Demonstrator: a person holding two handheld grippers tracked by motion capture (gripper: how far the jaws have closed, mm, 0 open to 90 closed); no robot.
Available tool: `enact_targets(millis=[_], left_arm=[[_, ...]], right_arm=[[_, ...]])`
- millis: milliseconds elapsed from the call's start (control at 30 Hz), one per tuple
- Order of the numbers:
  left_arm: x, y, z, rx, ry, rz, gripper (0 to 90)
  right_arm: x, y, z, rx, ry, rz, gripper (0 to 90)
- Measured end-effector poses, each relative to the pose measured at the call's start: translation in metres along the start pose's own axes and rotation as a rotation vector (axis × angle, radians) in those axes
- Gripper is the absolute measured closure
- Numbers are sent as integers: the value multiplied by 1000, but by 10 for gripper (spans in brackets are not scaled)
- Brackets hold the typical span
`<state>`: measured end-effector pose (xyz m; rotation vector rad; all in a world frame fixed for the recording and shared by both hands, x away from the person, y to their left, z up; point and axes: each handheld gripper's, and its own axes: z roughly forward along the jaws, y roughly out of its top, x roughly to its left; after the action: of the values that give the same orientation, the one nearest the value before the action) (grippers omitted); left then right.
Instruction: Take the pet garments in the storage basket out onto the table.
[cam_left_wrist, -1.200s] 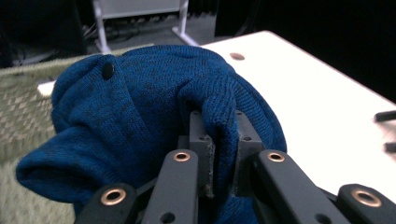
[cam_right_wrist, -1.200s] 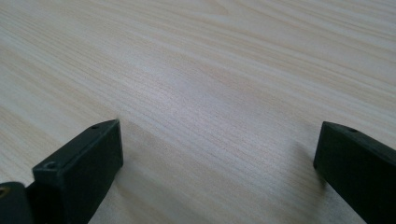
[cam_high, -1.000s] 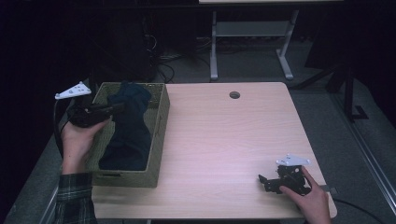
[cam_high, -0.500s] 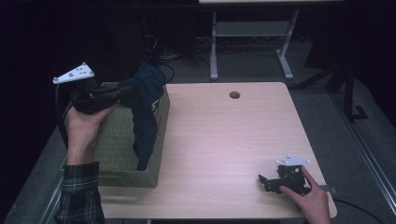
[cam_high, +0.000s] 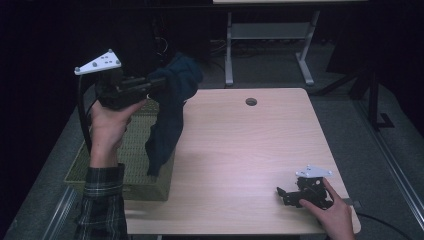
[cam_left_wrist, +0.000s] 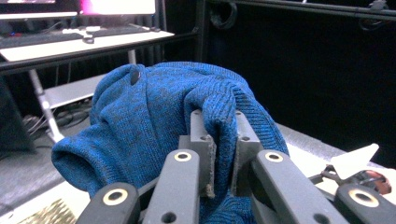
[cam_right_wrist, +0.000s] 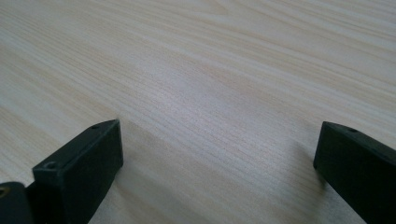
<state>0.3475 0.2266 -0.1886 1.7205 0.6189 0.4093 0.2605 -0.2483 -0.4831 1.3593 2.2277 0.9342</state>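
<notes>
Left gripper pinches blue sweater, its lower end hiding basket rim; right gripper spread.

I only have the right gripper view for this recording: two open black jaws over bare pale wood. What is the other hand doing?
Observer: The left gripper is raised above the basket, shut on a blue sweater.
Operator: Is the sweater clear of the basket?
Observer: Not fully; its lower end hangs at the basket's right wall.
Operator: How firm is the grip?
Observer: In the left gripper view, a knit fold sits pinched between the pads.
</notes>
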Motion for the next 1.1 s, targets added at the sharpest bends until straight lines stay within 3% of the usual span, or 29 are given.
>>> enact_targets(millis=[333, 733, 1100], left_arm=[[-20, 19, 28, -23, -73, 25, 828], [-38, 38, 56, -45, -131, 45, 830], [-47, 25, 95, -6, -181, 30, 831]], right_arm=[[0, 0, 0, 1, 0, 0, 11], [0, 0, 0, 1, 1, 2, 10], [0, 0, 0, 0, 0, 2, 10]])
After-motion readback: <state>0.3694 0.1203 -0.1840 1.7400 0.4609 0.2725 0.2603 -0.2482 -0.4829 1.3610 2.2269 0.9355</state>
